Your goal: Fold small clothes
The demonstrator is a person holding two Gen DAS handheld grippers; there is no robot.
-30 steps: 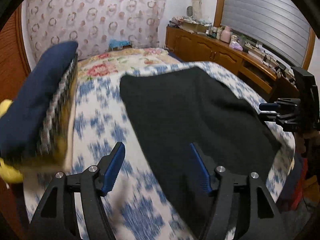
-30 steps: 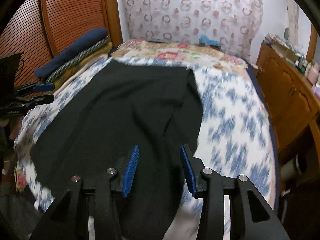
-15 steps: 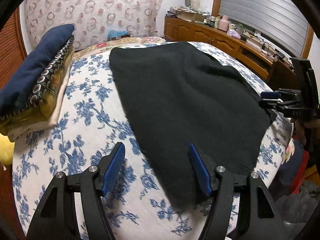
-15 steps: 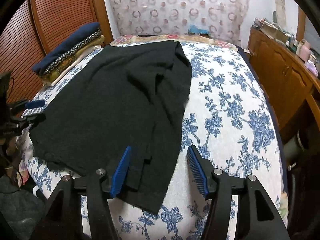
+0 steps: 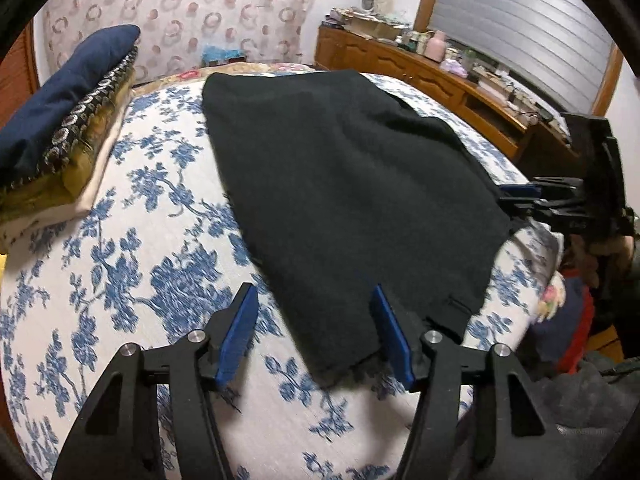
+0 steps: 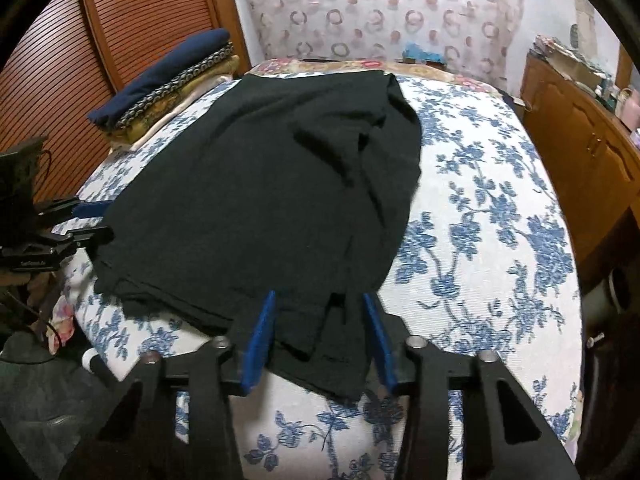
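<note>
A black garment (image 5: pixel 344 184) lies spread flat on the bed's blue-flowered cover (image 5: pixel 132 264). In the left wrist view, one near corner of the garment lies between the blue pads of my left gripper (image 5: pixel 314 312). Its jaws are closing, and a gap still shows beside the cloth. In the right wrist view, the other near corner (image 6: pixel 320 344) of the black garment (image 6: pixel 260 184) sits between the pads of my right gripper (image 6: pixel 319 312). These jaws are also closing, with the pads not pressing. Each gripper shows in the other's view: the right gripper (image 5: pixel 520 196) and the left gripper (image 6: pixel 86 220), both at the cloth's edge.
A stack of folded fabrics with a navy cushion on top (image 5: pixel 60 120) sits at the bed's far left. A wooden sideboard with clutter (image 5: pixel 440 76) runs along the right. A slatted wooden door (image 6: pixel 60 64) stands on the left. A person's hand (image 5: pixel 600 256) holds the right gripper.
Both grippers have come down and closer to the garment's near edge. The right jaws widened, then narrowed around the corner. The left jaws have narrowed slightly.
</note>
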